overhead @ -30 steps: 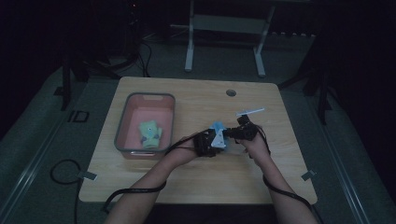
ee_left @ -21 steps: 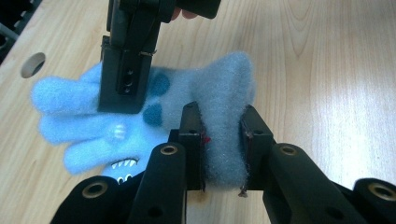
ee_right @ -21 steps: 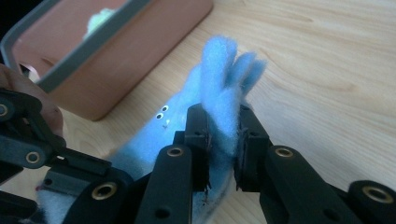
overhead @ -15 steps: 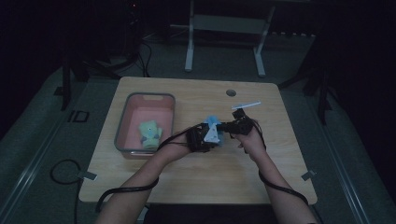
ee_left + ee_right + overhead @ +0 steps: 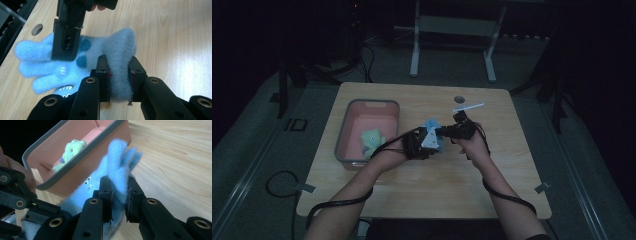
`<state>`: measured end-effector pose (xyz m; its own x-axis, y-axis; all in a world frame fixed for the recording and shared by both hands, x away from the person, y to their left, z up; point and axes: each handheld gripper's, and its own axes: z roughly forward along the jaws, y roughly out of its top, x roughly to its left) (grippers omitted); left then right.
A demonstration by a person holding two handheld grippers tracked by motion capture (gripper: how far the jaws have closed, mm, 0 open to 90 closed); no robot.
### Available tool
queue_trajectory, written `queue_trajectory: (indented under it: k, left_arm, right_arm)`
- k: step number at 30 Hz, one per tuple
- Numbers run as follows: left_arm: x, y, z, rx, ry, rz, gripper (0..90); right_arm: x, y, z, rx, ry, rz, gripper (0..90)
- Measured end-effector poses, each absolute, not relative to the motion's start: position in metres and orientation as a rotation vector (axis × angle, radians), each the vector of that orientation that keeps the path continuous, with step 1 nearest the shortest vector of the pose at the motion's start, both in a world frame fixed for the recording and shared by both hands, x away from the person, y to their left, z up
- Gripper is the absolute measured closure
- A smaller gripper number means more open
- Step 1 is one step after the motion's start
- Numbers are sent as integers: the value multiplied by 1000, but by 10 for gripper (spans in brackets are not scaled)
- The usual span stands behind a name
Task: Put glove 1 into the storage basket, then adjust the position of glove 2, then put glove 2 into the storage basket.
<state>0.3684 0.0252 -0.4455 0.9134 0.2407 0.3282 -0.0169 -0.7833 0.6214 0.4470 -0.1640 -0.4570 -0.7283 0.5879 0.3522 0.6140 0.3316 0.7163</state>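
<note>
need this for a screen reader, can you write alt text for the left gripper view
Two black jaws of the left gripper pinch the cuff end of a fuzzy blue glove above a wooden table. The right gripper clamps the glove's finger end from above, near a round hole in the table.
</note>
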Motion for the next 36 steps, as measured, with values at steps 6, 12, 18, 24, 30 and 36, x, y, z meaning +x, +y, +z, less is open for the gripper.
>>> queue_trajectory:
  k: [6, 12, 18, 24, 30, 36]
  left_arm:
    - [368, 32, -443, 2420, 174, 517, 750]
    - [367, 39, -440, 2425, 185, 527, 750]
    - [365, 53, -434, 2431, 208, 543, 750]
    - [365, 71, -425, 2434, 240, 559, 750]
    - [365, 90, -418, 2442, 263, 586, 750]
    - [364, 109, -414, 2451, 289, 607, 750]
  right_arm:
    - [448, -156, -455, -1132, -2544, -1385, 783]
    - [449, -147, -453, -1120, -2548, -1383, 783]
    - [452, -132, -448, -1085, -2543, -1387, 783]
    - [457, -112, -439, -1050, -2539, -1399, 783]
    - [460, -88, -430, -1005, -2559, -1401, 783]
    - [463, -65, -425, -974, -2568, -1399, 783]
